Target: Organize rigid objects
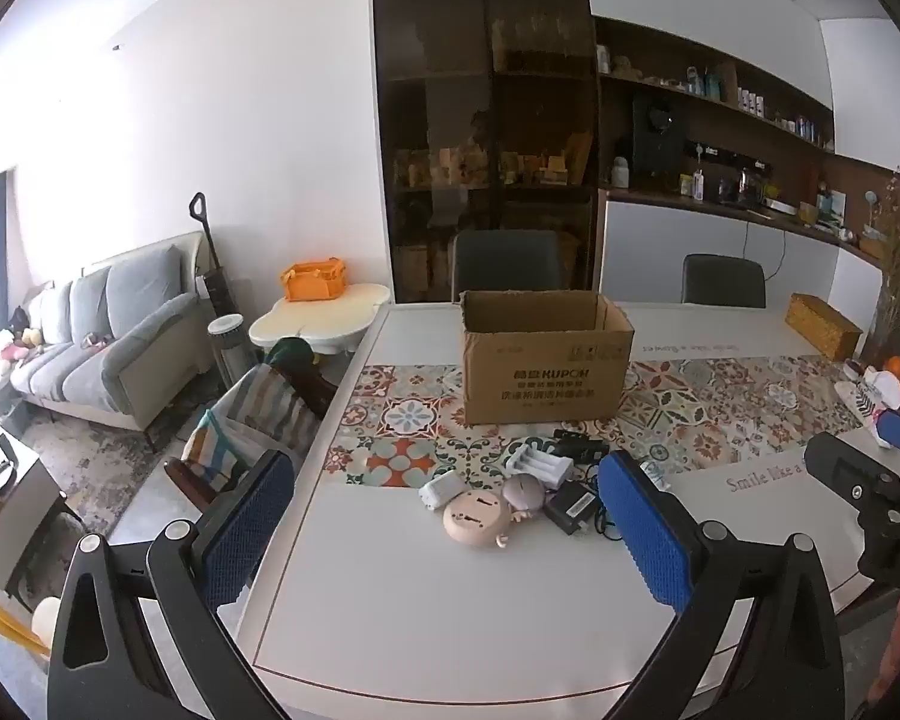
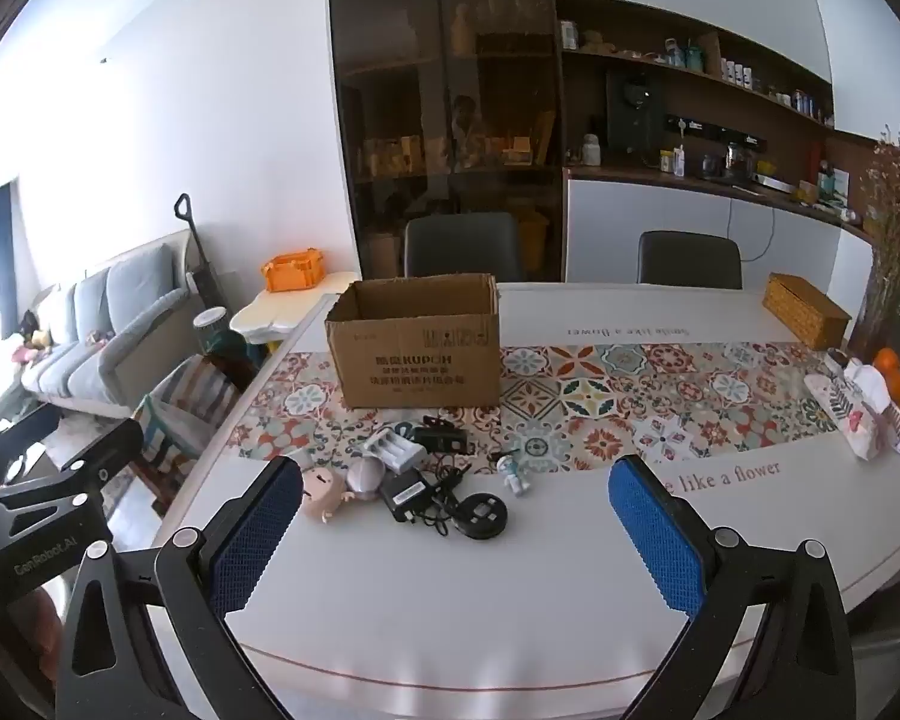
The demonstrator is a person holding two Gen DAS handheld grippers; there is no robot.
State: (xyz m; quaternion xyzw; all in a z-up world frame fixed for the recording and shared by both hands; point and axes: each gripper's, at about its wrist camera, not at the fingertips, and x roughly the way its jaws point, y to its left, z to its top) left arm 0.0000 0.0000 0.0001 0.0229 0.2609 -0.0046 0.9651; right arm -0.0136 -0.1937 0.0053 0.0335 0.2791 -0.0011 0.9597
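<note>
Both the left gripper [image 1: 444, 531] and right gripper [image 2: 456, 531] are hovering released, grasping nothing. The rigid objects [image 2: 414, 480] are lying clustered mid-tabletop, just before the open cardboard box [image 2: 417, 342]. The first pick is pending, calling for descending onto one item.

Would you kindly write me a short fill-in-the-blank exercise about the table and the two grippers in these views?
1. The cardboard box stands with its top ____.
2. Both the left gripper and the right gripper have their jaws ____ and hold nothing.
3. The white battery charger lies on the table ____ the box, on the side nearer the cameras.
4. The pads on the gripper fingers are ____ in colour.

Missing words: open; open; in front of; blue
</note>
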